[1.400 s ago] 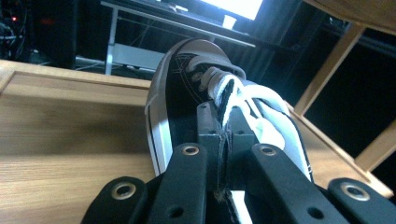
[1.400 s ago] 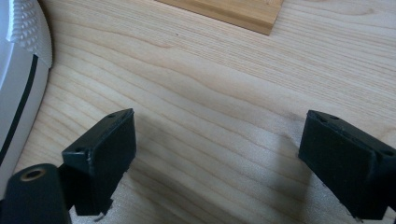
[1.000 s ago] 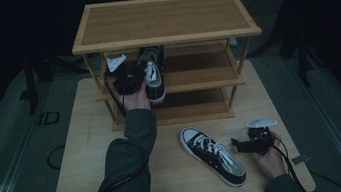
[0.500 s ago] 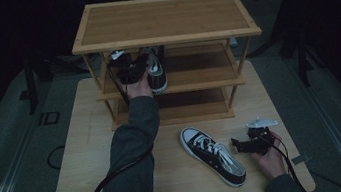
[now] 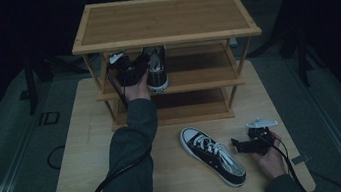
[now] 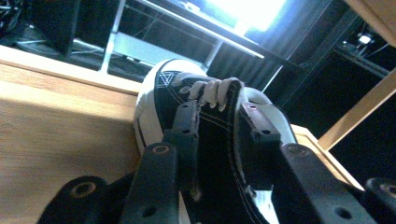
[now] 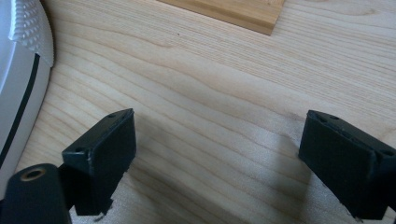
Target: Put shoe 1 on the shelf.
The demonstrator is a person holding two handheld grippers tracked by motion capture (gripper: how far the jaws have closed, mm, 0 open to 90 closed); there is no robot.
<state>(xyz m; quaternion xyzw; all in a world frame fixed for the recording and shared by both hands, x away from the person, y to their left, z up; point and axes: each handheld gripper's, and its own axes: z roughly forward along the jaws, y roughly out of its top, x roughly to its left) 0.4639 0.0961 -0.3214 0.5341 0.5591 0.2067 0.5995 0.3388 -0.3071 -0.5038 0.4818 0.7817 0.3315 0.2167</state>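
Note:
A black canvas sneaker [image 5: 156, 72] with white laces and a white toe cap stands on the middle shelf of the wooden shoe rack [image 5: 162, 19]. My left gripper [image 5: 140, 66] reaches in from its left. In the left gripper view that sneaker [image 6: 159, 93] has its black side wall between my left gripper's [image 6: 223, 123] jaws, which have just been opening and stand slack around it. The matching sneaker [image 5: 213, 155] lies on the table, toe toward the rack. My right gripper [image 5: 236, 146] rests open just right of it. In the right gripper view, bare wood lies between my right gripper's [image 7: 224, 158] jaws, the sneaker's white sole [image 7: 18, 84] at the left.
The rack stands at the back of a light wooden table [image 5: 93, 137]; its top and bottom shelves are bare. The right half of the middle shelf [image 5: 205, 73] is free. Dark floor surrounds the table, and a cable trails from each gripper.
The left hand carried the sneaker a little farther in and set it on the middle shelf; its jaws have spread apart. The right hand and the table sneaker stayed put.

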